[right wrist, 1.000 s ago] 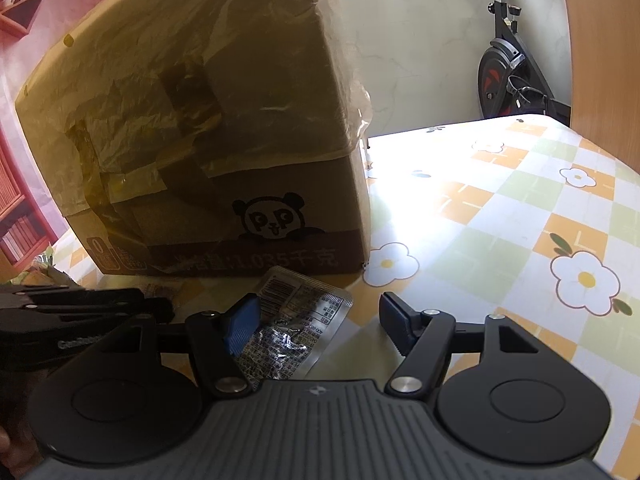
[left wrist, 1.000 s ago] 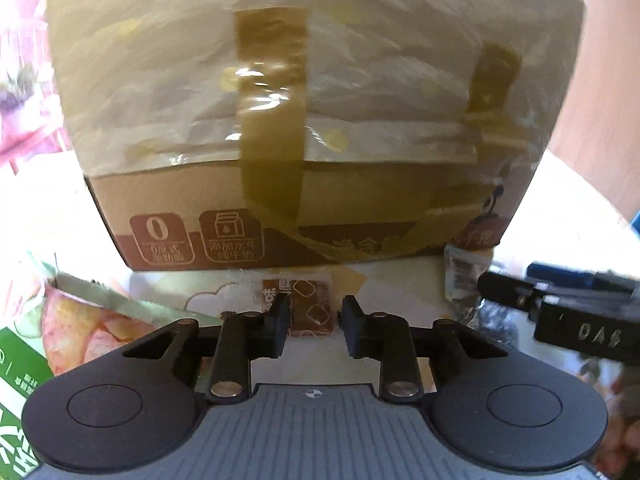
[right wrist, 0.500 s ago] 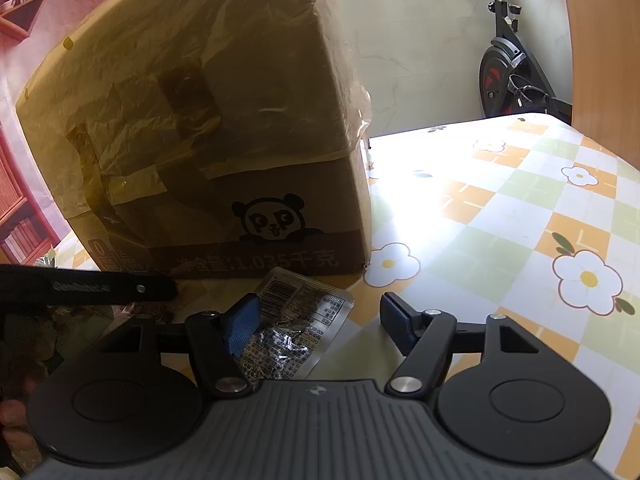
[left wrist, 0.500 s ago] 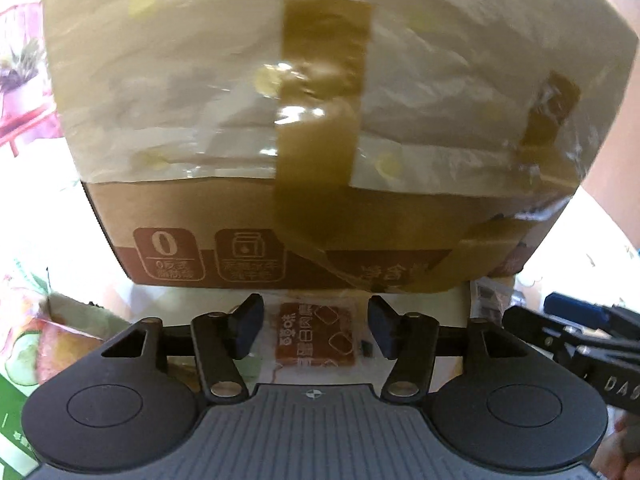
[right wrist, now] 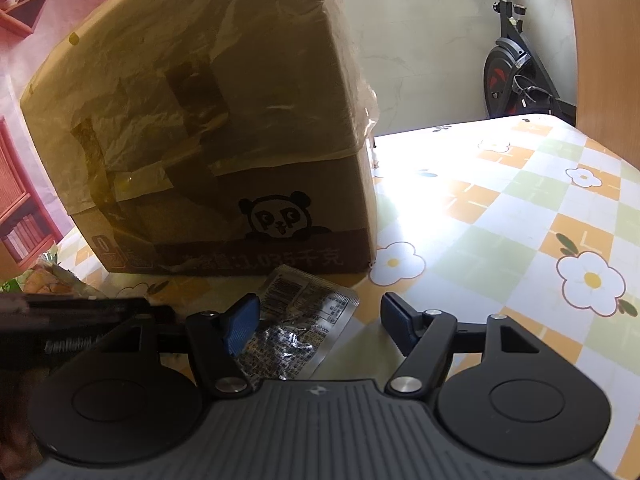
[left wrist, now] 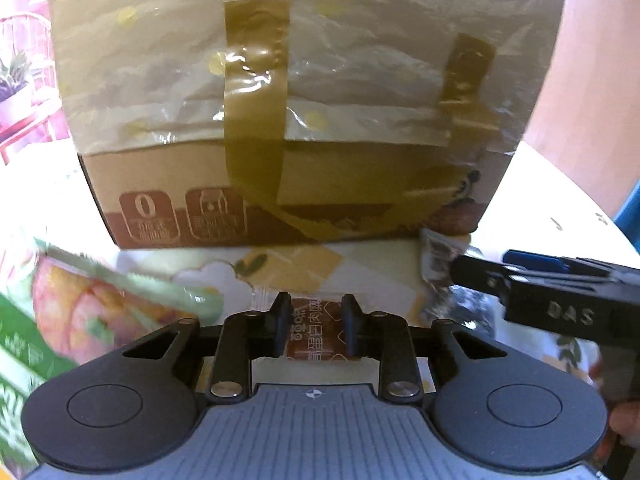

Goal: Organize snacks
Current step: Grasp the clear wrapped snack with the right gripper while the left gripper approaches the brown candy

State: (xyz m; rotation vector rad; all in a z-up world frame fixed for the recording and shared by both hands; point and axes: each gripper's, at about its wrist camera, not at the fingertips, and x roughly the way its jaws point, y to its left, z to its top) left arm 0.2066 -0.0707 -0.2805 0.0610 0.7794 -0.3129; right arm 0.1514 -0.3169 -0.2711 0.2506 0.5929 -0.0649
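Observation:
A small brown snack packet (left wrist: 316,334) lies on the table between the fingers of my left gripper (left wrist: 314,328), which has closed in on its sides. A silver foil snack packet (right wrist: 296,320) lies in front of the box, between the wide-open fingers of my right gripper (right wrist: 320,324). The right gripper also shows in the left wrist view (left wrist: 560,300), beside the foil packet (left wrist: 438,260). A large taped cardboard box (left wrist: 304,112) stands just behind both packets; it also shows in the right wrist view (right wrist: 208,152).
A green and pink snack bag (left wrist: 72,320) lies at the left. The table has a flower-check cloth (right wrist: 500,216) running off to the right. An exercise bike (right wrist: 516,76) stands beyond the table's far edge.
My left gripper opened, moved forward over the brown packet, then closed its fingers against it. The right gripper stayed open and still.

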